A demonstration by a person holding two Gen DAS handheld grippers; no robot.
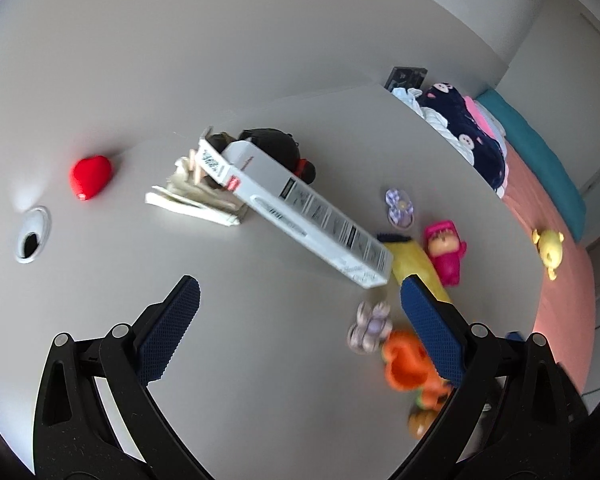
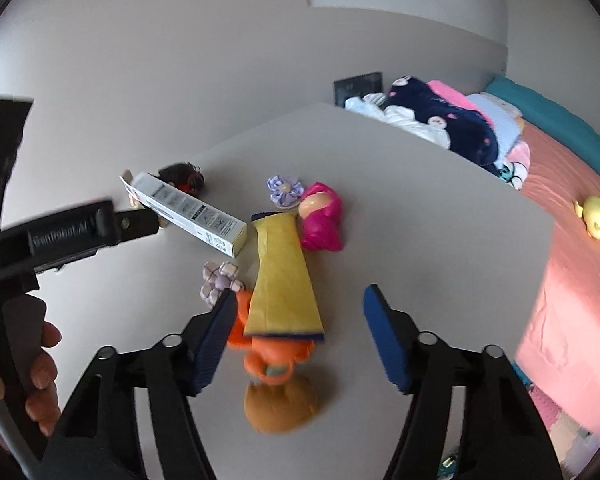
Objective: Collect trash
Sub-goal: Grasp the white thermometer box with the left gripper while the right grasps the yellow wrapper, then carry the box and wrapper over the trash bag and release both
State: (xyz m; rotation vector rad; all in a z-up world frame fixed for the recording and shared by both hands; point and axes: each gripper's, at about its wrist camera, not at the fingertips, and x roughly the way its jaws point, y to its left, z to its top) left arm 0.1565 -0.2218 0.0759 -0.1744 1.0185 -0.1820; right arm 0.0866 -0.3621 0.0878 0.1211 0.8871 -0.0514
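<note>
Your left gripper (image 1: 300, 308) hangs over the grey table (image 1: 260, 360) with fingers spread and nothing between them; the long white printed cardboard box (image 1: 300, 200) lies just ahead, propped on folded paper.

Your right gripper (image 2: 300, 316) has fingers parted, not pinching, around the flat yellow paper packet (image 2: 284, 280), which overlaps an orange plastic toy (image 2: 276, 356). Centre on the packet alone before closing.
</note>
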